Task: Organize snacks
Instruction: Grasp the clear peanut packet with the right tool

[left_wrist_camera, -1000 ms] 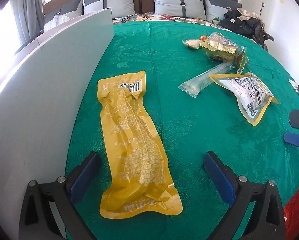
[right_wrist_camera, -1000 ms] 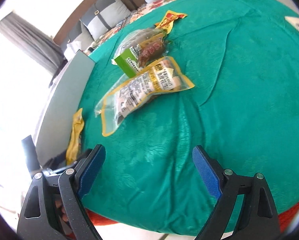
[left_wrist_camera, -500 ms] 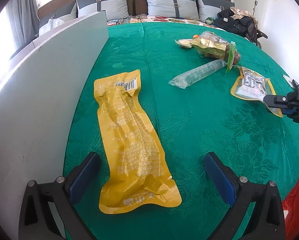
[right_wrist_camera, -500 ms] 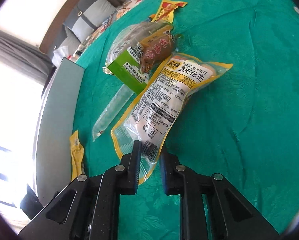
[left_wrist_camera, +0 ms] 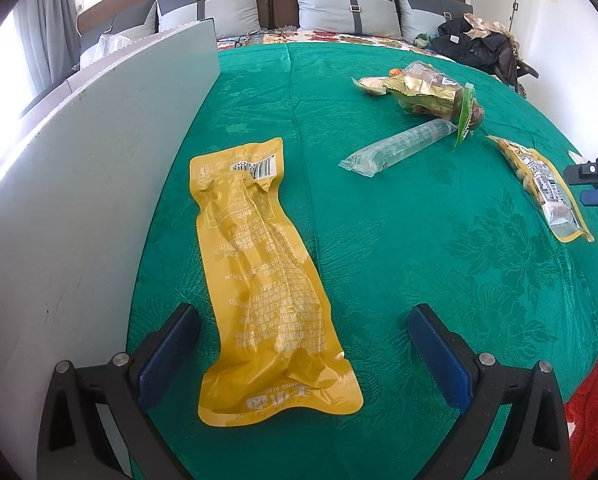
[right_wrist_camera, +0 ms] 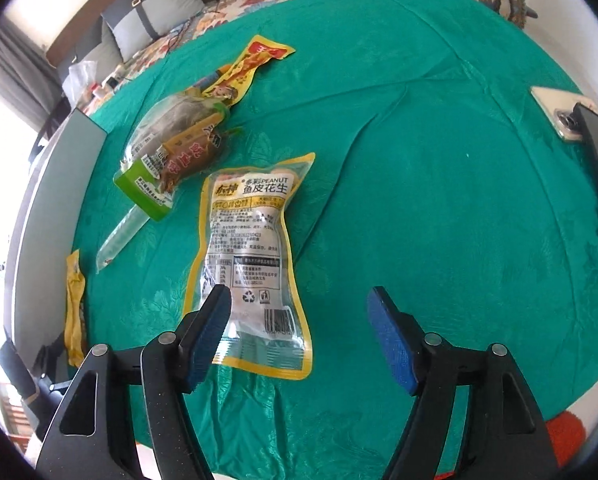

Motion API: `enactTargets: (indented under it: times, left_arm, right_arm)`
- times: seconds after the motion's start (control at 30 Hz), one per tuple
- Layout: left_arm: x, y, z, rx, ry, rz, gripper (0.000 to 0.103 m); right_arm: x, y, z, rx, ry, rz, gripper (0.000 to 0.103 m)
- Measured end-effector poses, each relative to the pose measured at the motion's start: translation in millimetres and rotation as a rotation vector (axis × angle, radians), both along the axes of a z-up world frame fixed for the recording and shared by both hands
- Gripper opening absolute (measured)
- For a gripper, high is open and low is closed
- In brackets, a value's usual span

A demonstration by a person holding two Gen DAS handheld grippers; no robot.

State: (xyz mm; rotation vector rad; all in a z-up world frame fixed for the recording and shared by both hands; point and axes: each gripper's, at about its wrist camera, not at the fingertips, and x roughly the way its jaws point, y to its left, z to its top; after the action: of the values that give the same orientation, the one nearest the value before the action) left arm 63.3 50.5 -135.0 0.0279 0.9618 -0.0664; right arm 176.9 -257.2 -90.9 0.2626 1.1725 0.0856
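A: L gripper (left_wrist_camera: 303,344) – jaws spread wide, nothing pinched. Long yellow pouch (left_wrist_camera: 265,280) lies flat on green bedspread (left_wrist_camera: 419,240), its near end betw. the blue pads (left_wrist_camera: 167,354), not touched. Grey board (left_wrist_camera: 79,200) stands upright just left of it.

B: R gripper (right_wrist_camera: 299,320) – jaws opening. Peanut pack (right_wrist_camera: 251,248), yellow-edged w/ clear window, flat on the spread; its bottom end sits partly betw. the fingers, by the left pad (right_wrist_camera: 207,336). Pads not pressing it, nothing gripped.

A: Rest of snacks?

B: Small pile beyond the peanut pack: green-edged clear bag (right_wrist_camera: 167,160) w/ a brown sachet (right_wrist_camera: 191,156) on top, long clear tube pack (right_wrist_camera: 119,240) poking out from under it toward the board. Red-yellow pack (right_wrist_camera: 251,64) farther back, touching the pile.

A: From my side the pile is far right, well apart from the yellow pouch. Pillows (left_wrist_camera: 339,12) at the headboard, dark bag (left_wrist_camera: 479,44) at the far right corner.

B: Phone (right_wrist_camera: 559,116) at the right edge of the spread.
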Motion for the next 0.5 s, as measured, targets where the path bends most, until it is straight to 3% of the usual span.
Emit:
enactTargets:
  times: [0.13, 0.23, 0.33, 0.37, 0.5]
  left_arm:
    - [-0.6, 0.4, -0.4, 0.000, 0.001, -0.006, 0.103]
    - [-0.8, 0.2, -0.5, 0.001, 0.003, -0.011, 0.103]
    - [-0.9, -0.1, -0.5, 0.001, 0.003, -0.012, 0.103]
    - [-0.8, -0.2, -0.5, 0.001, 0.004, -0.012, 0.103]
    - [-1.3, -0.8, 0.1, 0.001, 0.005, -0.014, 0.103]
  right_arm:
    - [21.5, 18.3, -8.9, -0.003, 0.050, -0.089, 0.074]
    - [31.2, 49.4, -15.0, -0.107, 0.067, -0.031, 0.075]
    - [31.9, 74.9, -30.1, -0.236, 0.109, 0.067, 0.086]
    - [28.1, 79.3, -29.0, -0.271, 0.070, 0.096, 0.087]
    - [19.9, 63.9, -28.5, -0.255, 0.032, 0.110, 0.087]
